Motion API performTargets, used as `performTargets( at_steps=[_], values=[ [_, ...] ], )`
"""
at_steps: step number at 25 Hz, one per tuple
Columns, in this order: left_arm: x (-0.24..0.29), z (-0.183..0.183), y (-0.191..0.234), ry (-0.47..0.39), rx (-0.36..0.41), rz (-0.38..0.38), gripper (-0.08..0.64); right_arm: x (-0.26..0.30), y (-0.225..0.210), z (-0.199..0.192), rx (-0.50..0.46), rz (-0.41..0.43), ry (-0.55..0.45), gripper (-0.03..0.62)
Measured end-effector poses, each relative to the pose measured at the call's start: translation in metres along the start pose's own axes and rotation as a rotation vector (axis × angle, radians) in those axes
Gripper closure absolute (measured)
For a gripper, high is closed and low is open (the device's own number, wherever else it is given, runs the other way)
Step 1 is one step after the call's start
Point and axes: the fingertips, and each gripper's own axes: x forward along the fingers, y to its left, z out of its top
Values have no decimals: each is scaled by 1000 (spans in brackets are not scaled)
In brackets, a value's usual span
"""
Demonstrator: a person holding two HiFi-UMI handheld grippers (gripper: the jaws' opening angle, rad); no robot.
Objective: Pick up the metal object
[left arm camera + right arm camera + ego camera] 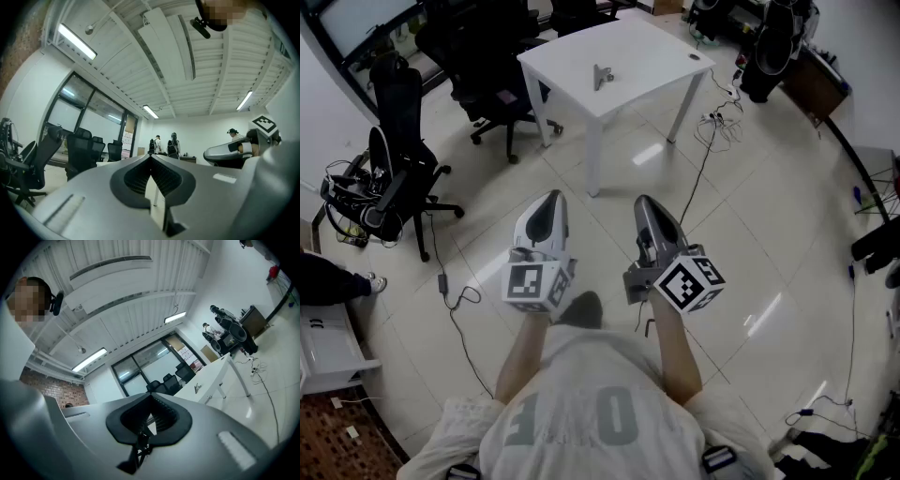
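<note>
The metal object (602, 75), a small grey clip-like piece, lies on the white table (637, 56) far ahead of me. It also shows in the right gripper view as a small upright shape (197, 388) on the table top (216, 372). Both grippers are held side by side over the tiled floor, well short of the table. My left gripper (551, 201) is shut with nothing in it, its pads meeting at the tip (151, 157). My right gripper (644, 202) is likewise shut and holds nothing (151, 397).
Black office chairs (487, 56) stand left of the table, and another chair (398, 159) stands further left. Cables (712, 122) run over the floor right of the table. Dark equipment (773, 42) stands at the back right. A white drawer unit (323, 342) stands at the left edge. People (166, 145) stand far off.
</note>
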Motion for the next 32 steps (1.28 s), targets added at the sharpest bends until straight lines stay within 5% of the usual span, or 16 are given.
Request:
performTargets(
  at_steps=[11,18,23,32],
  values=[
    [71,-44,16,15,5,-35,558,50,-54,-9,-2,-23,27,580],
    [170,-51,75,7,-75,-25,558,163,-86,12,-38,-16,38,580],
    [234,-42,109,19,-44,-40,558,234,-101,28,-28,-12,36,580],
    [349,-45,154,68,-28,-135,560,319,-157,44,11,-138,13,580]
  ],
)
